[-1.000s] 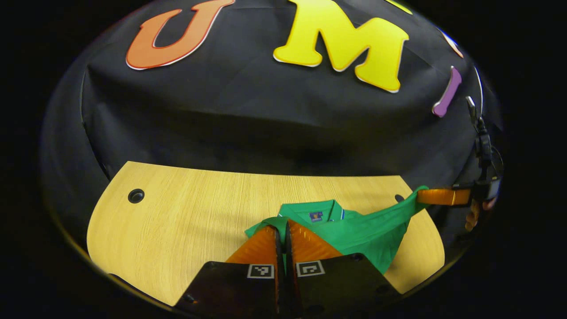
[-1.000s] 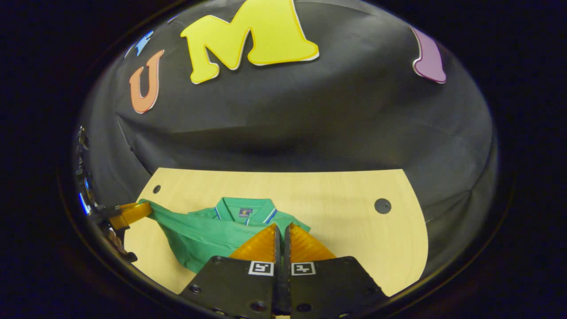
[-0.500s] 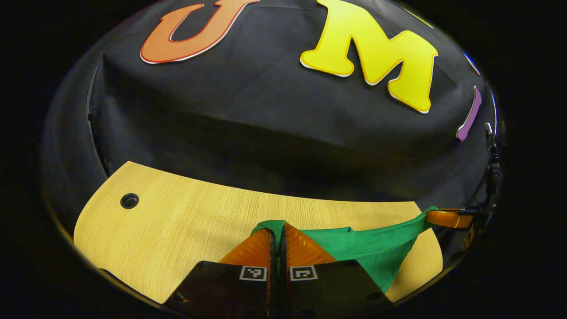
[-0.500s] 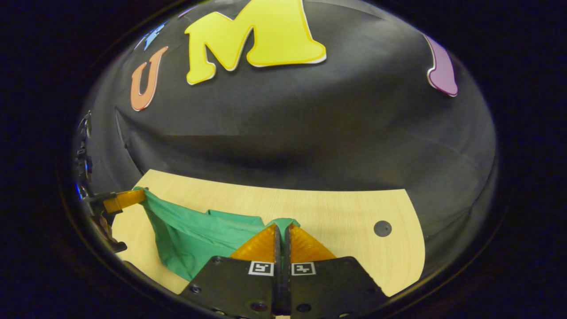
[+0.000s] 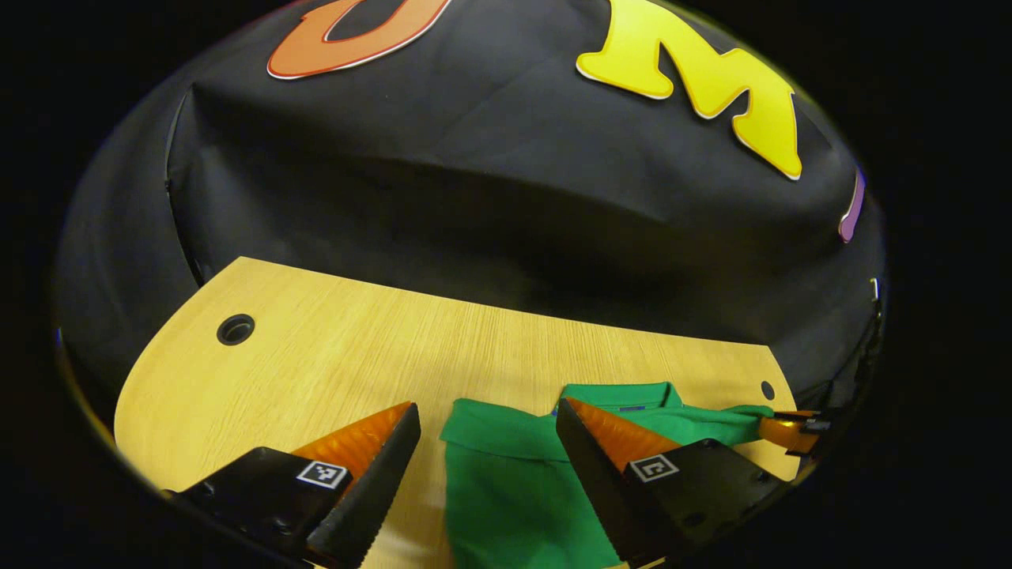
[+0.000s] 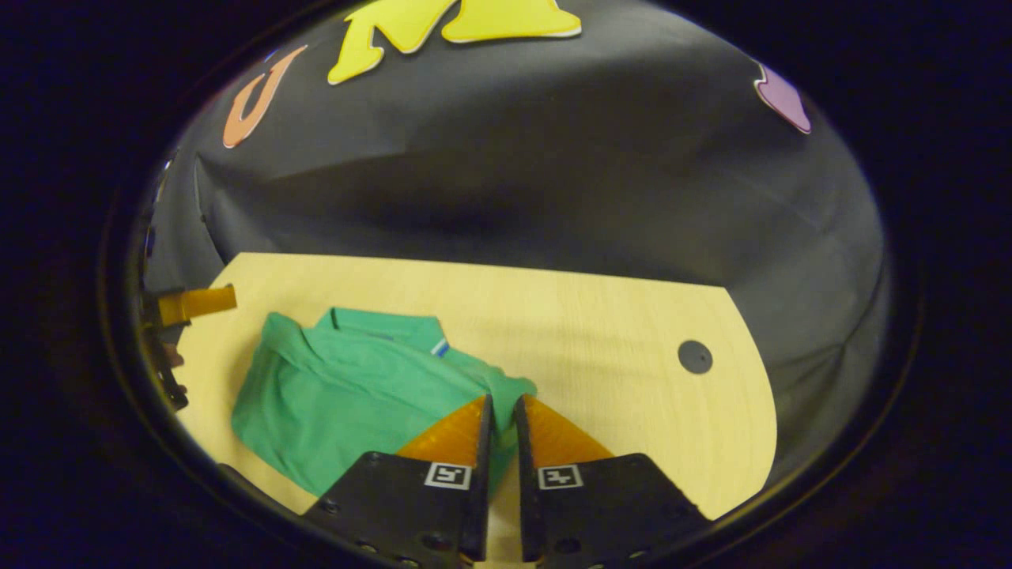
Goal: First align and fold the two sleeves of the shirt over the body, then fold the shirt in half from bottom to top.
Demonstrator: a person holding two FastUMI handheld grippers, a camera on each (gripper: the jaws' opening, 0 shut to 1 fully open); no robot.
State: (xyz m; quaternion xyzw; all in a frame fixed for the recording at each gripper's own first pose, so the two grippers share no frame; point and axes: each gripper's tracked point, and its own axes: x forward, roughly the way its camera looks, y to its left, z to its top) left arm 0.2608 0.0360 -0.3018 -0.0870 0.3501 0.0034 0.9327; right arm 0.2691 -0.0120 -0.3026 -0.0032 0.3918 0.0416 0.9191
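Left gripper view: spread left tongs (image 5: 486, 431) over folded green shirt (image 5: 506, 490).

folded green shirt (image 6: 348, 395), wooden table (image 6: 601, 332)

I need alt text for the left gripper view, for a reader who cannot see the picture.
The left gripper, jaws wide apart, hovers over a folded green shirt lying on a light wooden table. At the far right edge the right gripper touches the shirt's far corner near the collar.
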